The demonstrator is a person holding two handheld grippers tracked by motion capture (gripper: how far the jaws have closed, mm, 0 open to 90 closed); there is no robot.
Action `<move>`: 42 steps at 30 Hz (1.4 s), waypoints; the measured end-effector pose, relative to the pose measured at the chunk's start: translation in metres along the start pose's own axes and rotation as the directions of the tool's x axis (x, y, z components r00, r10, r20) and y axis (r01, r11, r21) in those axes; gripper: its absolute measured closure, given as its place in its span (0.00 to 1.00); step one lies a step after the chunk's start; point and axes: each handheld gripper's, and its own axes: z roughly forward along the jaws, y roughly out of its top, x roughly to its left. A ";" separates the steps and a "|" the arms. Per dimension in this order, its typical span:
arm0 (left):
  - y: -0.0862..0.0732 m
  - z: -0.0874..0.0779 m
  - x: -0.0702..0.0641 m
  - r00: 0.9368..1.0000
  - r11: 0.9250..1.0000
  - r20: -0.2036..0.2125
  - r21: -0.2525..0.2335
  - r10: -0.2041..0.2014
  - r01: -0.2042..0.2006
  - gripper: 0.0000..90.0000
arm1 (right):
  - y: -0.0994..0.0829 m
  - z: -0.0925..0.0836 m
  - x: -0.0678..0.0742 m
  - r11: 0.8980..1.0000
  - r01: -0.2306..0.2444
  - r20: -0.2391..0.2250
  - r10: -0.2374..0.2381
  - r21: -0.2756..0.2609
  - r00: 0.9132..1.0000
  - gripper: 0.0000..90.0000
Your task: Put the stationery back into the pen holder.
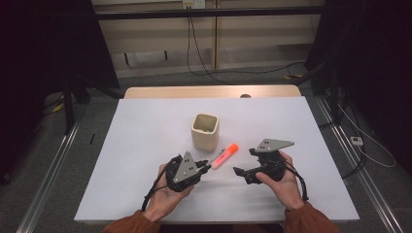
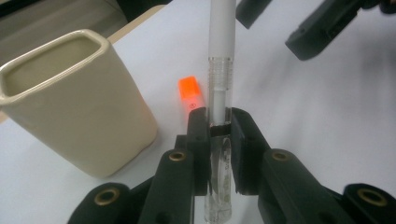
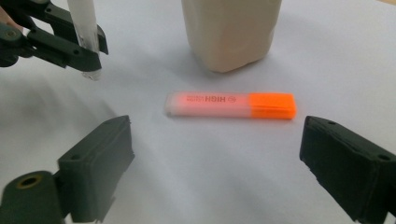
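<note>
An orange highlighter (image 1: 225,156) lies flat on the white table (image 1: 145,136), just in front of a cream pen cup (image 1: 205,131). My left gripper (image 2: 218,123) is shut on a pen (image 2: 219,70) with a clear barrel and a white upper part, which stands upright between the jaws, right of the cup (image 2: 79,102). In the high view the left gripper (image 1: 201,167) sits at the highlighter's near end. My right gripper (image 3: 217,140) is open, its jaws wide apart on either side of the highlighter (image 3: 231,105) and not touching it. Beyond it are the cup (image 3: 231,32) and the left gripper (image 3: 79,46) with the pen (image 3: 84,28).
The right gripper (image 1: 244,161) is held a little right of the highlighter. Bare white tabletop surrounds the cup on all sides. Beyond the table's far wooden edge (image 1: 209,91) lie floor cables (image 1: 204,68). Dark stands flank the table.
</note>
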 end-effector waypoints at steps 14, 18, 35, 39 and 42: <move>-0.001 -0.012 0.019 0.978 0.976 0.018 -0.064 -0.207 0.208 0.89 | -0.020 -0.010 -0.005 1.000 -0.014 0.116 0.017 -0.023 0.993 0.09; 0.001 -0.017 0.026 0.974 0.970 0.004 -0.082 -0.228 0.228 0.89 | -0.029 -0.018 -0.008 0.998 -0.022 0.172 0.031 -0.053 0.985 0.08; 0.019 -0.025 0.051 0.955 0.951 -0.055 -0.125 -0.291 0.283 0.89 | -0.055 -0.039 -0.015 0.989 -0.074 0.260 0.106 -0.130 0.960 0.08; 0.023 -0.025 0.057 0.949 0.945 -0.061 -0.130 -0.310 0.300 0.89 | -0.059 -0.039 -0.014 0.990 -0.075 0.266 0.105 -0.122 0.958 0.08; 0.026 -0.024 0.061 0.946 0.942 -0.062 -0.135 -0.317 0.307 0.89 | -0.061 -0.038 -0.014 0.989 -0.087 0.261 0.116 -0.123 0.958 0.07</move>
